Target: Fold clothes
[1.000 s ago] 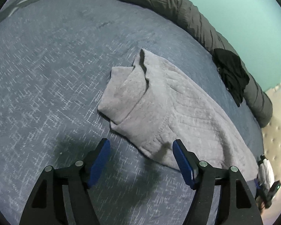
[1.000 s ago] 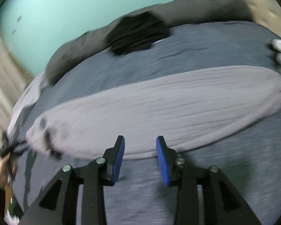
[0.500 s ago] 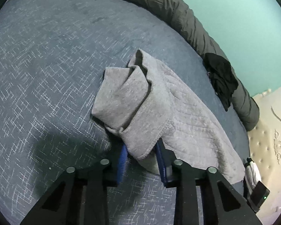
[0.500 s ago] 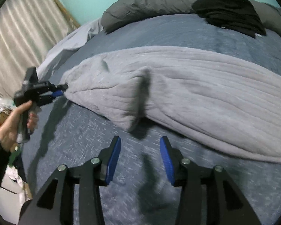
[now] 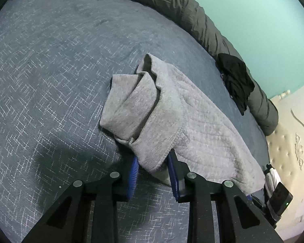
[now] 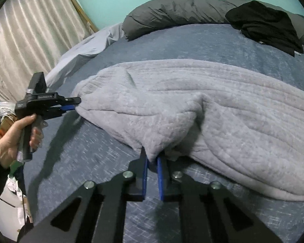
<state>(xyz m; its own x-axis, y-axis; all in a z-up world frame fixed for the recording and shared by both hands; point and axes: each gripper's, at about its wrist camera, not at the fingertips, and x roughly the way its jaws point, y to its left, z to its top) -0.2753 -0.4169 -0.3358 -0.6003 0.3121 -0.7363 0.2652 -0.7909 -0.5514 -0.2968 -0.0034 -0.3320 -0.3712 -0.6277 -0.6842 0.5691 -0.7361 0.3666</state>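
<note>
Grey garment (image 6: 212,105) lies lengthwise across the bed (image 5: 50,60). Left gripper (image 5: 153,168) pinches one hemmed end corner; right gripper (image 6: 152,162) pinches the near edge midway. For a clean fold, lift both evenly, keeping the edge taut.

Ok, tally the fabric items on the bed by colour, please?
Light grey quilted fleece garment: 1
Black crumpled garment: 1
Dark grey rolled duvet: 1
Total: 3
Both the left gripper and the right gripper pinch the grey garment's edge.
</note>
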